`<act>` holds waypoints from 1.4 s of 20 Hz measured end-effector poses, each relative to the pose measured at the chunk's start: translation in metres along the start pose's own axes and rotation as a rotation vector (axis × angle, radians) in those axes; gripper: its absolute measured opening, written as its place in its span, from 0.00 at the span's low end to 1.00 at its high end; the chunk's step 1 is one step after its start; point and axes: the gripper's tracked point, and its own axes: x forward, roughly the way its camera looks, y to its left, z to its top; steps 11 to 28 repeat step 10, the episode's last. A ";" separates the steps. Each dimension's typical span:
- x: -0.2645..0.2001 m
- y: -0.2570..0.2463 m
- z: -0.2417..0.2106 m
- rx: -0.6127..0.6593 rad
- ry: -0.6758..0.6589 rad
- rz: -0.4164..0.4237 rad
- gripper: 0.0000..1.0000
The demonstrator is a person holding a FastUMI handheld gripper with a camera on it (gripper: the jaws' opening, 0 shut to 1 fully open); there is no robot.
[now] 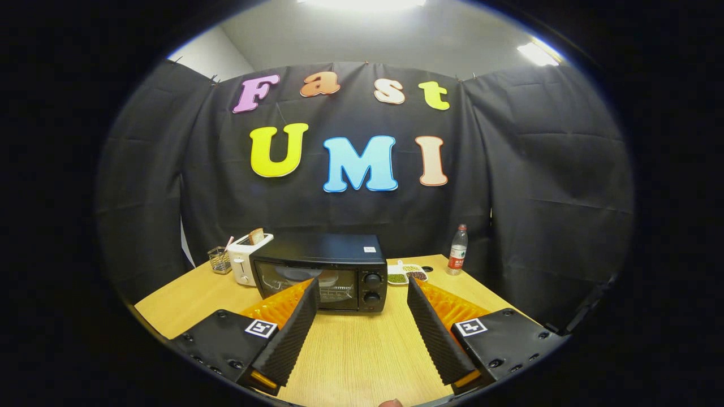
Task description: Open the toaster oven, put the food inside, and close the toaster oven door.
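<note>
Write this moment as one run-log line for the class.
claw: open, holding nothing | toaster oven: door shut, just beyond the fingers | toaster: left of oven | bottle: right | stage: door not yet opened

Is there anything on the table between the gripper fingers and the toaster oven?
No. In the gripper view, only bare wooden table lies between the open gripper and the toaster oven, whose door is shut.

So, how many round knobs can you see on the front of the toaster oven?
2. Both sit on the toaster oven's right panel, beside the closed glass door: upper knob, lower knob. The open hand-held gripper hides none.
</note>
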 end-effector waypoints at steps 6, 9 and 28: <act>0.002 0.005 0.000 -0.001 0.002 0.013 0.98; 0.003 0.006 0.001 -0.006 -0.001 0.018 0.98; 0.003 0.006 0.001 -0.007 0.002 0.017 0.98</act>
